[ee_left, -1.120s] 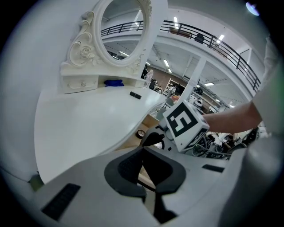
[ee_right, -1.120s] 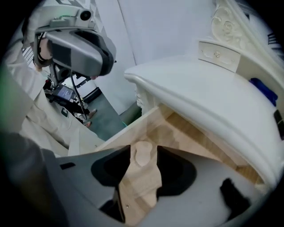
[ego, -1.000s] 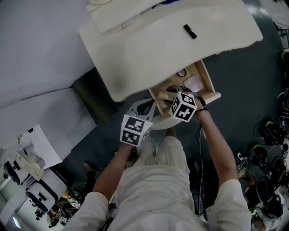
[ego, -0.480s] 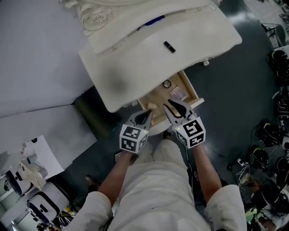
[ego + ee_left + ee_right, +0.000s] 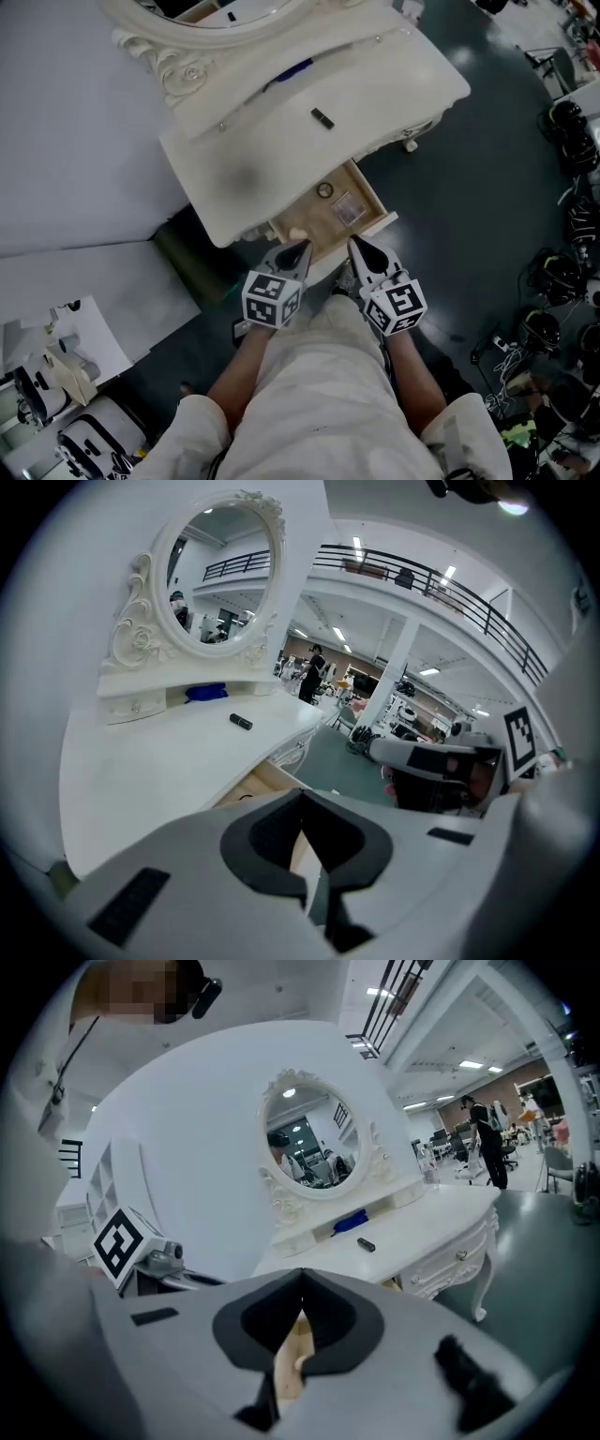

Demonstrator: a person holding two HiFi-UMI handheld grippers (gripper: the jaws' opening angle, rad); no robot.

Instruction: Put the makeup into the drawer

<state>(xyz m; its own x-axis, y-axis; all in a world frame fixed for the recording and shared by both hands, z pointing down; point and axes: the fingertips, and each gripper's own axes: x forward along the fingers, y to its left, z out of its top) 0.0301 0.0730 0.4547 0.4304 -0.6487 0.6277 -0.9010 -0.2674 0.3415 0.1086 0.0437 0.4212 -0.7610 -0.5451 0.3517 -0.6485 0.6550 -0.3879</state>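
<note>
A white dressing table [image 5: 281, 141] stands with its wooden drawer [image 5: 377, 201] pulled open. Inside the drawer lie a small round item [image 5: 324, 190] and a clear flat case [image 5: 347, 208]. A short black makeup tube [image 5: 322, 117] rests on the tabletop, and the same black tube [image 5: 241, 722] shows in the left gripper view. My left gripper [image 5: 299, 249] is shut and empty just before the drawer's front. My right gripper [image 5: 357, 245] has just closed with nothing between its jaws; it is beside the left one, clear of the drawer.
An oval mirror [image 5: 217, 574] rises at the table's back, with a blue item [image 5: 293, 70] on the shelf below it. A dark olive object [image 5: 187, 253] sits left of the table. Cables and gear [image 5: 562, 281] litter the floor at right.
My right gripper lifted out of the drawer, drew back toward me and closed its jaws. My left gripper also pulled back slightly. The table has slid up and left in the view.
</note>
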